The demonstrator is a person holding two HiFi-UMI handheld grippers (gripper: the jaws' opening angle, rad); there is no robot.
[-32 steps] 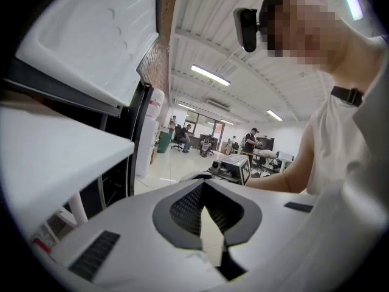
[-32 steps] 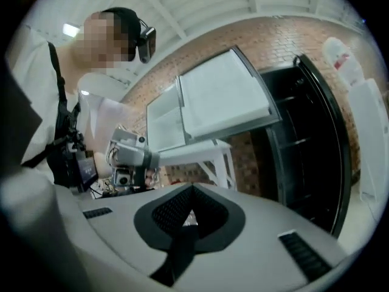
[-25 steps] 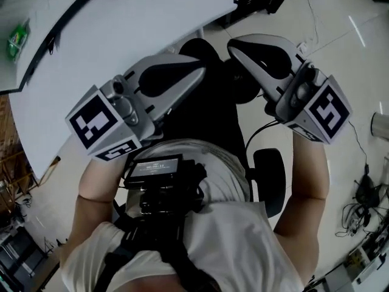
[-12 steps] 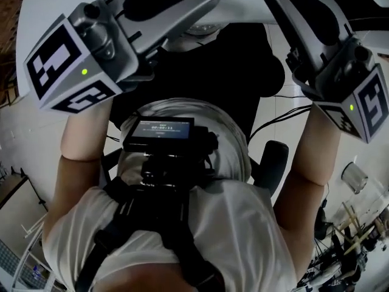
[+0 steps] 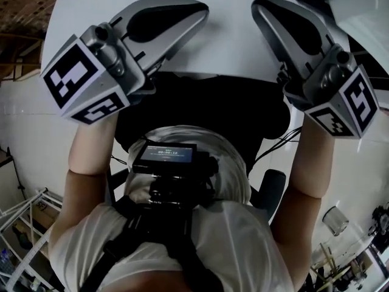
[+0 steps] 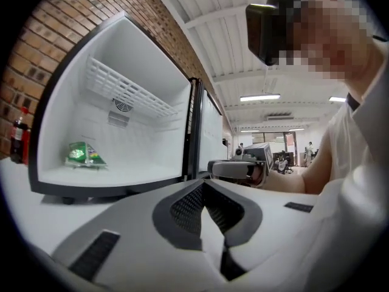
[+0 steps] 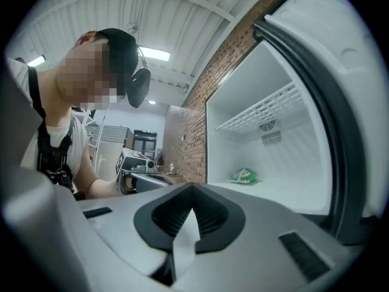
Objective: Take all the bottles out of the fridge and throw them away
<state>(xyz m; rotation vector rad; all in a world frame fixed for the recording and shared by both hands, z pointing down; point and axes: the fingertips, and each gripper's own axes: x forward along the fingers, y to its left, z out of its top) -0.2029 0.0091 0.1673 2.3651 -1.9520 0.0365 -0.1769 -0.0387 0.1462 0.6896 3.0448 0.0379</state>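
A: What is seen in the fridge (image 6: 146, 132)?

B: It is stood open on the white worktop (image 6: 24, 215), its door (image 7: 340, 102) swung wide. A single green item (image 6: 84, 154) is seen lying on the fridge floor, toward a back corner, beneath the wire shelf (image 6: 130, 93). Whether it is a bottle or a packet cannot be told. Nothing is laid on the wire shelf.

A: Is any bottle found outside it?

B: A dark bottle (image 6: 19, 135) with a red cap is stood upright on the worktop, just beside the fridge's outer wall, at the worktop's edge by the brick wall (image 6: 36, 59).

A: How are the grippers held?

B: Both are raised level above the worktop's near edge, well apart from the fridge. The left gripper (image 6: 203, 187) is closed, pads pressed together with nothing between them. The right gripper (image 7: 191, 190) is closed and empty likewise.

A: And the room?

B: An open office is seen behind, lit by ceiling lights (image 6: 260, 97). A black chair (image 5: 200, 108) is placed between the person (image 5: 200, 242) and the worktop's near edge.
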